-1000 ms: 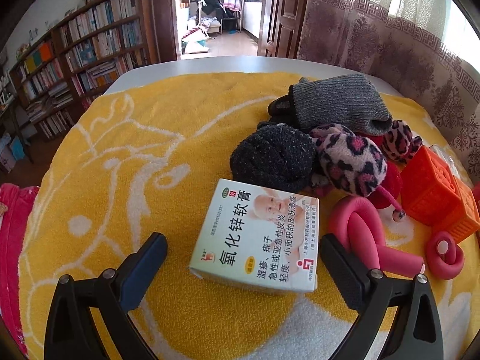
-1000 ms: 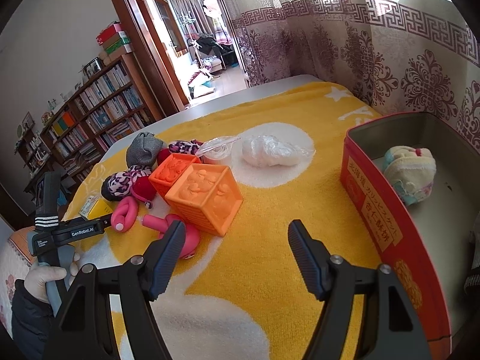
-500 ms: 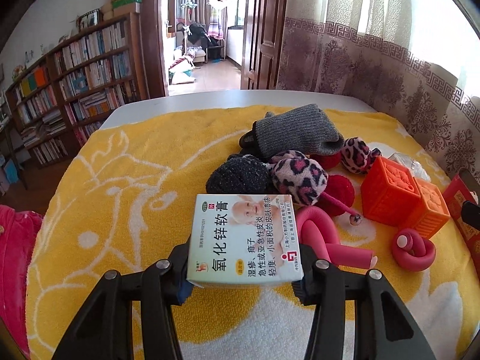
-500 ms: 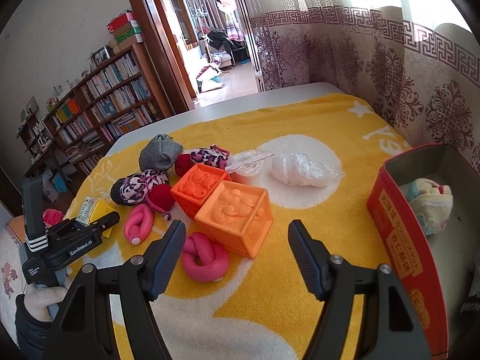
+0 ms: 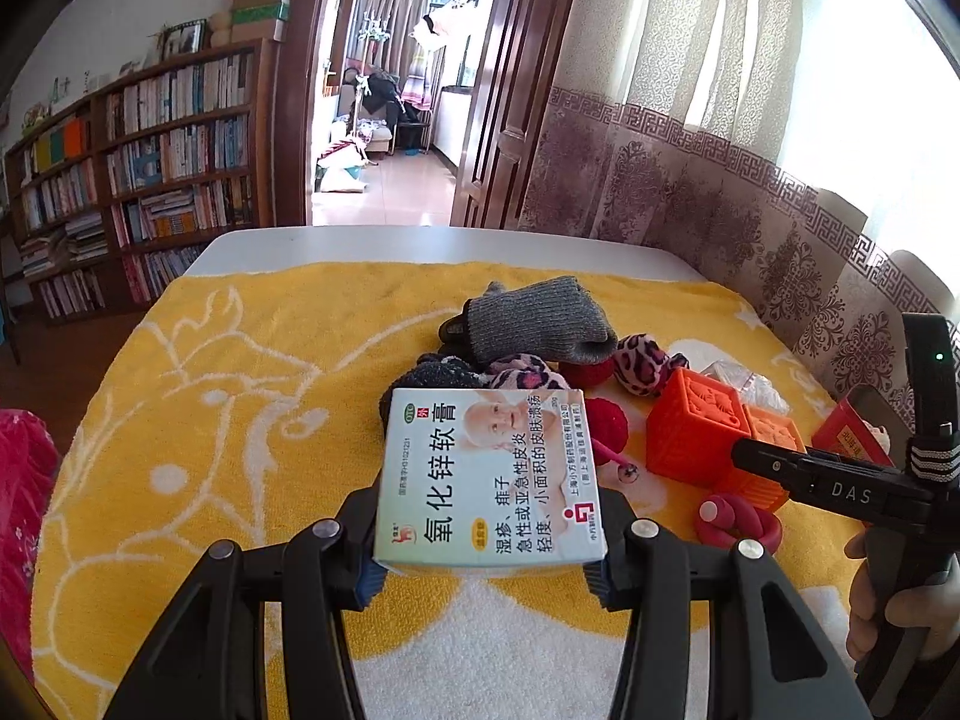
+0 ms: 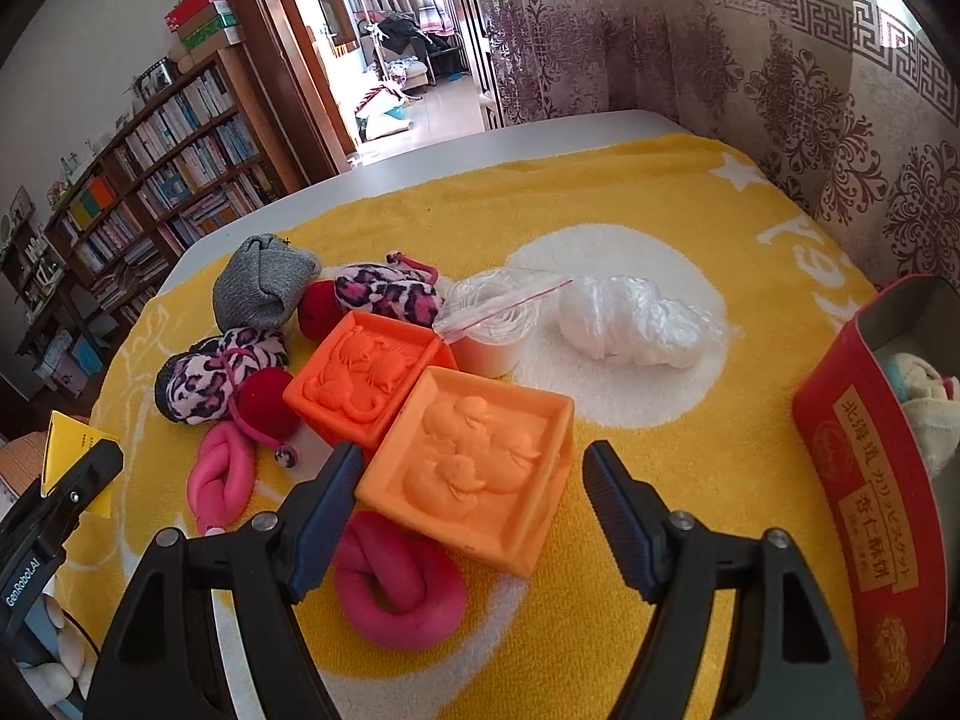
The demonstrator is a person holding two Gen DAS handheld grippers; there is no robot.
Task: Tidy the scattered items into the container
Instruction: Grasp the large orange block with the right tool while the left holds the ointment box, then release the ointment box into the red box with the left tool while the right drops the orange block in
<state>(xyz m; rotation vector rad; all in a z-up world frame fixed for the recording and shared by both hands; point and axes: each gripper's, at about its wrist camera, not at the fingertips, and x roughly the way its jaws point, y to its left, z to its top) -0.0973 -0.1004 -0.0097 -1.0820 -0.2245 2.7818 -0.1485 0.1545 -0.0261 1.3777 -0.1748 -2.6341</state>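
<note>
Left gripper (image 5: 486, 564) clamped on ointment box (image 5: 489, 474), raised above yellow towel (image 5: 240, 396). Right gripper (image 6: 474, 516) just widened, empty, straddling light orange block (image 6: 474, 468). Red tin (image 6: 864, 480) far right. Risked nudging block aside, or box slipping.

Left gripper (image 5: 483, 546) clamps a white ointment box (image 5: 487, 480) above a yellow towel (image 5: 228, 420) spread on the desk (image 5: 420, 243).

Beyond the box lie a grey knitted glove (image 5: 534, 324), leopard-print socks (image 5: 642, 363), two orange embossed blocks (image 5: 696, 432) and a knotted pink roll (image 5: 738, 525). At right, a hand (image 5: 888, 606) holds the right gripper's black handle before a red tin (image 5: 846, 441).
</note>
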